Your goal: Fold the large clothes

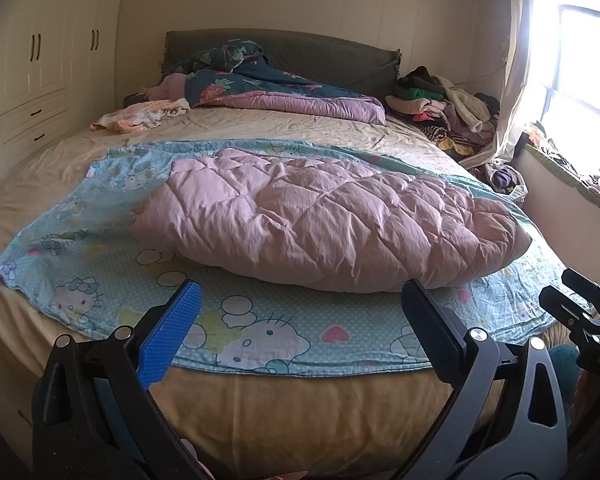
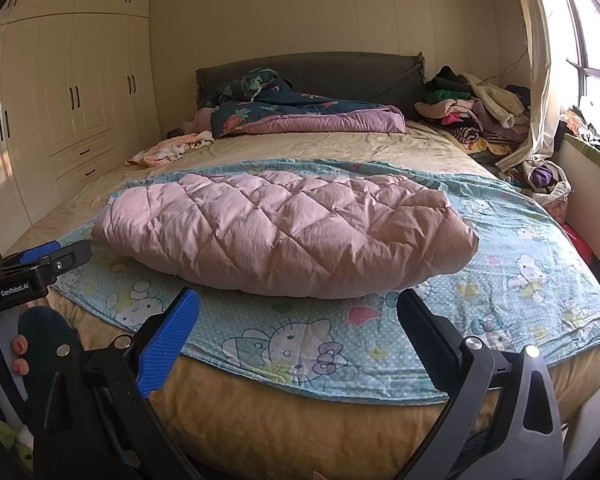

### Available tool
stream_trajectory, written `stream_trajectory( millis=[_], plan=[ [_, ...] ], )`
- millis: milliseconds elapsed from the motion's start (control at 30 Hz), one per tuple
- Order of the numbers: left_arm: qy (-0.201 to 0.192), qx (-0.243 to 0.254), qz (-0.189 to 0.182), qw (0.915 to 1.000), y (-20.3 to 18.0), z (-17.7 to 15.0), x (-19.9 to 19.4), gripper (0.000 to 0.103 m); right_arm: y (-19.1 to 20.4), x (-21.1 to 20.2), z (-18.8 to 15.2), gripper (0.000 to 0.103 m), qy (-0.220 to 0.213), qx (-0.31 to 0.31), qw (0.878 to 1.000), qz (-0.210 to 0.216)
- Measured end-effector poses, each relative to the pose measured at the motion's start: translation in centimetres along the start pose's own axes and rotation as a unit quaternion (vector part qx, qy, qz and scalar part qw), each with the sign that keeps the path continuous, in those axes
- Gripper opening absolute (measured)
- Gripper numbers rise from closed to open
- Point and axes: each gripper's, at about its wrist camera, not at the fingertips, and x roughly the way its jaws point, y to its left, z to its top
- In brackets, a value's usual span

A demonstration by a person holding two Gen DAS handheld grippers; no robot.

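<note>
While both of my grippers hang off the foot edge of the bed (image 1: 260,420) with nothing in them, I judge the fold has not begun on the piece in front of me, or is between passes. Across the foot half of the bed lies the cat-print cover (image 1: 260,332), spread flat, its near hem running along the foot edge and drooping a little over it. On top of it, toward the middle, sits the pink quilted duvet (image 1: 324,216), bunched into a long puffy roll lying crosswise. My left gripper (image 1: 300,320) is spread wide, its fingers pointing at the near hem, close but clear of the cloth. My right gripper (image 2: 300,324) is equally wide, aimed at the same hem further right. Next, I reckon, each should pinch that hem apart from the other and carry it over the duvet.
</note>
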Motion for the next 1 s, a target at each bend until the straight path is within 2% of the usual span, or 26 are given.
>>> stream_trajectory(
  millis=[1000],
  plan=[
    [0.001, 0.001, 0.002, 1.0000, 0.33, -0.04, -0.13, 0.094, 0.06, -0.18, 0.30, 0.099, -0.002, 0.000, 1.000, -0.002]
  ],
)
